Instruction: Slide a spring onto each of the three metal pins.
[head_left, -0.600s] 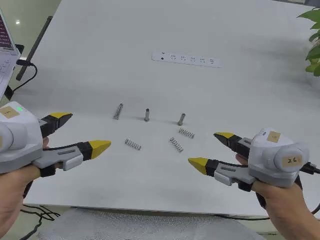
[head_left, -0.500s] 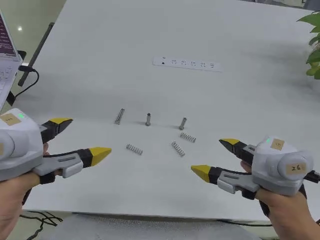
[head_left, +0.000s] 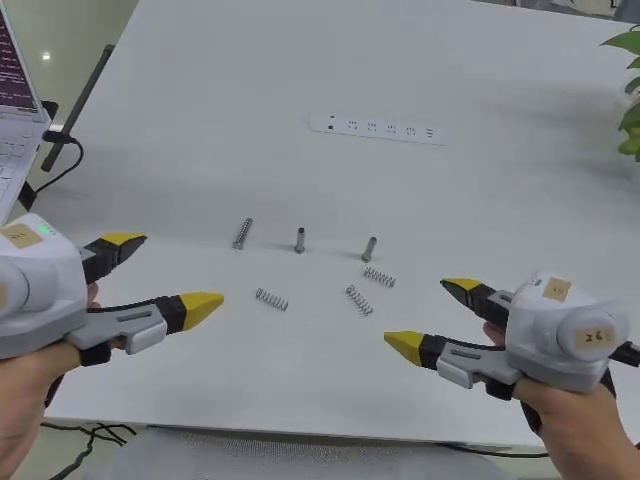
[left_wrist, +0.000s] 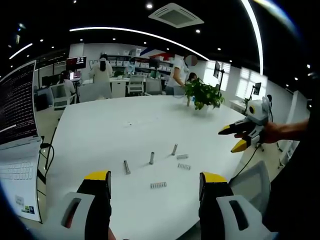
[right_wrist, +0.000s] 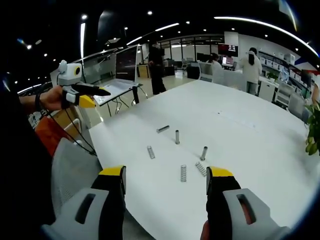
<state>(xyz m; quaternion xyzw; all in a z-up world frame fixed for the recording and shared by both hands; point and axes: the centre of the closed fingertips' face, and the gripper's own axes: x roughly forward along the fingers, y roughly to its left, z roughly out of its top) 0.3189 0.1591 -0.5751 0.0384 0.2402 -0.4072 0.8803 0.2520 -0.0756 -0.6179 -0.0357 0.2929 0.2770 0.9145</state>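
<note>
The left gripper (head_left: 168, 270) is held at the lower left of the head view and the right gripper (head_left: 428, 314) at the lower right, each with its jaws wide apart. Three pins (head_left: 300, 240) are seen mid-frame on the table (head_left: 300, 70), and three springs (head_left: 358, 300) are laid just below them.

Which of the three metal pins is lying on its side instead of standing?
The leftmost pin in the head view. It lies flat, while the middle pin and the right pin stand upright.
</note>
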